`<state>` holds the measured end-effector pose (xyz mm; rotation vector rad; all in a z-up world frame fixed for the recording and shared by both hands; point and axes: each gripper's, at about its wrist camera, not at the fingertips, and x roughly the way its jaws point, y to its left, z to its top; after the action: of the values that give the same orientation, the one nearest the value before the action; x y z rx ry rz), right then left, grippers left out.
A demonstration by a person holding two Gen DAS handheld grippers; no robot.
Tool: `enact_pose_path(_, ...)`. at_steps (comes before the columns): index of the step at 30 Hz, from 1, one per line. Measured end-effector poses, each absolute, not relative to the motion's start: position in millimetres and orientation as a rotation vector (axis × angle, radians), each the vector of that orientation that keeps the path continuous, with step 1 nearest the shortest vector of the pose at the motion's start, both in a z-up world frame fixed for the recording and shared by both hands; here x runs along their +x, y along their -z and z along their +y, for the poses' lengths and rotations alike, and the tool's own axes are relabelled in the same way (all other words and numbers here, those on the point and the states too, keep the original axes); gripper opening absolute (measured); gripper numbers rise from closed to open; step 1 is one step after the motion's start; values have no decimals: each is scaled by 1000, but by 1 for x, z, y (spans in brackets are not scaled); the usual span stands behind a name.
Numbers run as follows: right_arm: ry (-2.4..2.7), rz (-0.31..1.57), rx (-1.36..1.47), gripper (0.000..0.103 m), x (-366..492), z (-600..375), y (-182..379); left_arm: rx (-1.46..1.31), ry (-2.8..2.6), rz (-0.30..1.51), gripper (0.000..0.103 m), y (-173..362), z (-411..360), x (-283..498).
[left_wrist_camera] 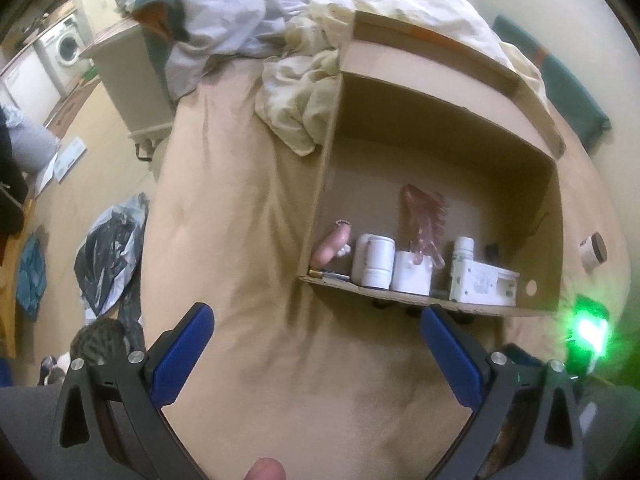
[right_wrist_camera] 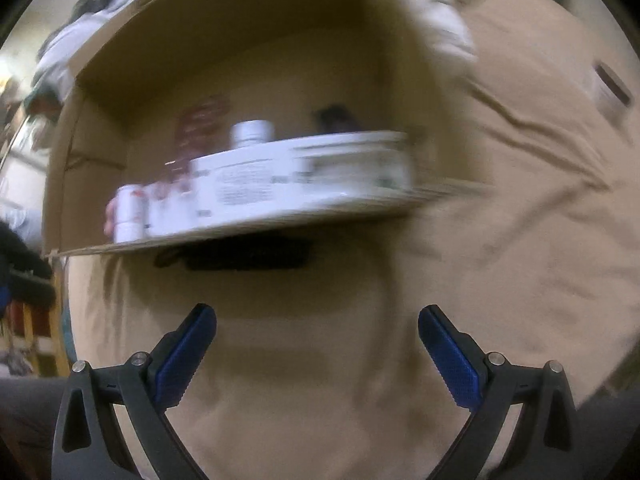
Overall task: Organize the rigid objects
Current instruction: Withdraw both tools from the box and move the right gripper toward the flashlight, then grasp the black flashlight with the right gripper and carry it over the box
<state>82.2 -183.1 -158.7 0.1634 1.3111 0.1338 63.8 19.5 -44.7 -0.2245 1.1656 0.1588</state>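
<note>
Both grippers, left gripper (left_wrist_camera: 318, 326) and right gripper (right_wrist_camera: 317, 326), are hovering wide and empty over the bed (left_wrist_camera: 248, 240). The black object (right_wrist_camera: 244, 254) under the cardboard box (left_wrist_camera: 440, 160) near edge is lying crosswise dead ahead of the right gripper, which appears nearer.

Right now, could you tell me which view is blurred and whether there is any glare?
Right wrist view: motion blur smears the cardboard box and the white containers inside. Left wrist view: sharp, but a green light flares at the right edge. Both show fisheye curvature.
</note>
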Motion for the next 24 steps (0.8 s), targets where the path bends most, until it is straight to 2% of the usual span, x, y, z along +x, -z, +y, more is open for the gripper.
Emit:
enact_pose_path(11,-27,1251,-29,103,108,-128,189,-251,-162,1166,103,44,25,66)
enact_pose_path(12,-49,1240,-20,95,108,-130,187,-255,-165,1165,103,43,26,67)
enact_pose_path(15,-96,1241,-54,93,103,-131,178,-272,-164,1170,103,44,28,68)
enact_pose_path(20,-221,1288,-23,93,60,-151,141,-289,-171,1175,103,45,32,70)
enact_pose_path(24,-289,1214,-35,93,27,-181,86,-304,-168,1175,103,44,33,70)
